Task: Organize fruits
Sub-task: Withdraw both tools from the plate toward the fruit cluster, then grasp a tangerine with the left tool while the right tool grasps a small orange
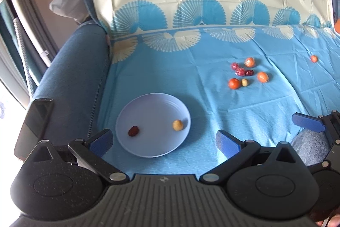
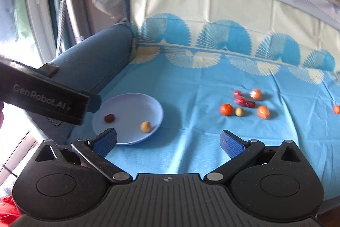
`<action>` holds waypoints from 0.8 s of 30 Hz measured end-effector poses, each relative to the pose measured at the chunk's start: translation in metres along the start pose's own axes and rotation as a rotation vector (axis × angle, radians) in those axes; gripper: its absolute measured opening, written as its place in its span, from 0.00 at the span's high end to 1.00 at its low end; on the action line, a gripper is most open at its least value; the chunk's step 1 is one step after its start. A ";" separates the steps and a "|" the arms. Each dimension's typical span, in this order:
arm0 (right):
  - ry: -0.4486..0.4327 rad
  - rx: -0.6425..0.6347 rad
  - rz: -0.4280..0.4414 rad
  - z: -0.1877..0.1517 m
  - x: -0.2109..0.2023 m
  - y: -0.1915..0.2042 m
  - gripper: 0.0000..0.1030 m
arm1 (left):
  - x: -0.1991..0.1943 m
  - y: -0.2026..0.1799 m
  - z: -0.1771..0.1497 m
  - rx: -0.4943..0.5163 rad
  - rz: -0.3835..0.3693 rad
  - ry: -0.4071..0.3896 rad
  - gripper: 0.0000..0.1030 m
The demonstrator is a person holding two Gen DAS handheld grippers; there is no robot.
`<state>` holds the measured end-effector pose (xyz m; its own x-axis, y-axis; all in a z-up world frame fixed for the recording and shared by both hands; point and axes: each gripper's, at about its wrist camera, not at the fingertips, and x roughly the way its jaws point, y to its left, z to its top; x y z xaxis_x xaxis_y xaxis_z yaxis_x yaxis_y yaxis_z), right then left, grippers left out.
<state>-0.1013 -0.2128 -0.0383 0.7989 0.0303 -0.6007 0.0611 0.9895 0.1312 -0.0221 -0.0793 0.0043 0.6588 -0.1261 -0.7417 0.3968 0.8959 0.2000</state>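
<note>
both grippers hang empty above the near edge of the blue cloth [image 1: 191,99], the left gripper [image 1: 164,142] and the right gripper [image 2: 167,142] each with fingers spread wide. the pale plate [image 1: 148,150] sits near the cloth's near left corner, holding a dark red fruit [image 1: 133,131] and a yellow fruit [image 1: 177,125]. a cluster of fruits [image 1: 247,73] lies mid-cloth toward the right, one orange fruit [image 1: 313,58] apart by the right edge.

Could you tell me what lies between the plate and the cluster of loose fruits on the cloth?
Only bare blue cloth separates the plate from the fruit cluster; both wrist views show this.
</note>
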 end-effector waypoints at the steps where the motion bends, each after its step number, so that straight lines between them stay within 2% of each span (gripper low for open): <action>1: 0.001 0.014 -0.013 0.000 0.002 -0.007 0.01 | 0.004 -0.004 0.003 0.005 -0.005 0.005 0.00; 6: 0.005 0.099 -0.110 -0.001 0.013 -0.054 0.01 | 0.032 -0.027 0.023 0.024 -0.042 0.031 0.00; 12: 0.001 0.225 -0.260 0.001 0.026 -0.135 0.01 | 0.077 -0.067 0.054 0.060 -0.104 0.041 0.00; 20: -0.057 0.348 -0.508 0.011 0.058 -0.273 0.01 | 0.155 -0.133 0.092 0.177 -0.133 -0.015 0.00; 24: -0.075 0.412 -0.626 0.010 0.087 -0.352 0.01 | 0.206 -0.159 0.103 0.202 -0.150 0.018 0.00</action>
<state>-0.0472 -0.5601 -0.1294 0.5787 -0.5449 -0.6067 0.7244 0.6852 0.0755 0.1163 -0.2918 -0.1149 0.5718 -0.2419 -0.7839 0.6099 0.7644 0.2090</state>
